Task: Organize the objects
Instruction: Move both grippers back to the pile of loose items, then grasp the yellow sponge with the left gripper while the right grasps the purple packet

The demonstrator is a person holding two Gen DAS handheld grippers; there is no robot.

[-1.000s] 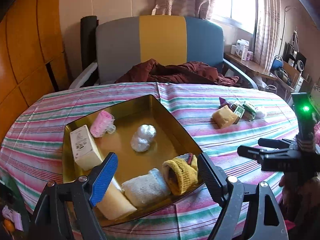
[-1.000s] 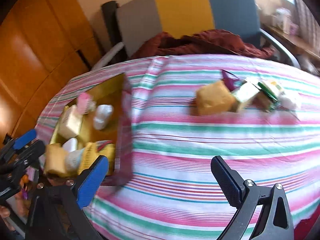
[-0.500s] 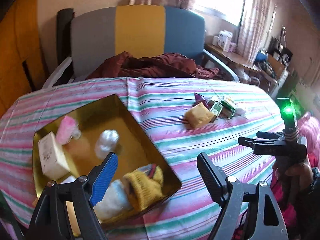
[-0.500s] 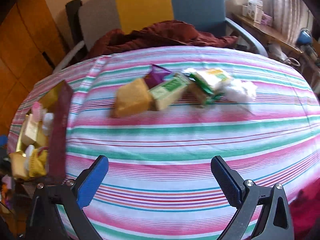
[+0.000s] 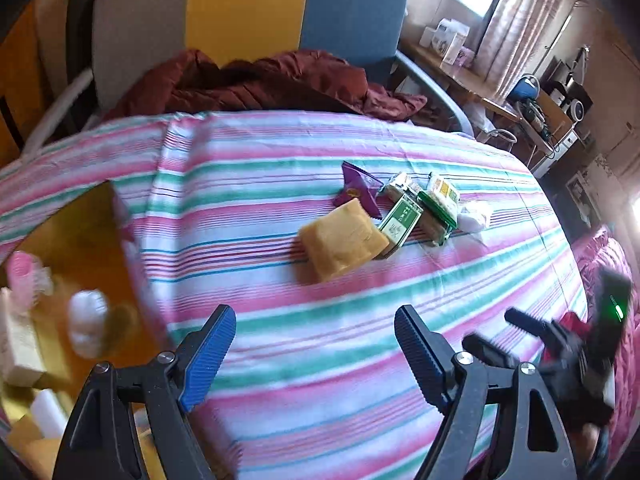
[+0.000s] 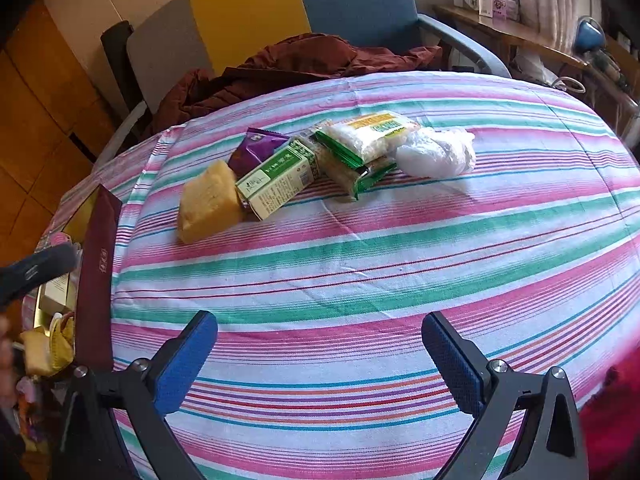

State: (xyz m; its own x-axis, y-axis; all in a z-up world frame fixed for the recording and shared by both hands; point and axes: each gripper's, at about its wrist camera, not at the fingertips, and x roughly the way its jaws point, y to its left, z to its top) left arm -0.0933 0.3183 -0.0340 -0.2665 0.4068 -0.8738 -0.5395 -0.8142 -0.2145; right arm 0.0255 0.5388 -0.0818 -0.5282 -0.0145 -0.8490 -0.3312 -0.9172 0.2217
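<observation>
A cluster lies mid-table on the striped cloth: a yellow sponge block (image 5: 343, 239) (image 6: 208, 200), a green-and-white carton (image 5: 400, 226) (image 6: 278, 179), a purple packet (image 5: 358, 190) (image 6: 256, 149), green snack packs (image 5: 438, 204) (image 6: 368, 136) and a white plastic wad (image 5: 474, 218) (image 6: 436, 152). A gold-lined box (image 5: 76, 240) (image 6: 96, 276) at the left holds a pink item (image 5: 20, 276), a white wad (image 5: 86, 322) and other things. My left gripper (image 5: 314, 354) is open and empty, short of the cluster. My right gripper (image 6: 320, 356) is open and empty above the cloth.
A grey, yellow and blue chair (image 5: 248, 12) (image 6: 248, 16) with a dark red jacket (image 5: 264, 84) (image 6: 288, 64) stands behind the table. A cluttered wooden shelf (image 5: 500, 96) runs along the right wall. The right gripper shows at the left wrist view's lower right (image 5: 560, 344).
Both grippers have swung right, away from the box and toward the cluster. The box has slid to the left edge of both views. Both stay open.
</observation>
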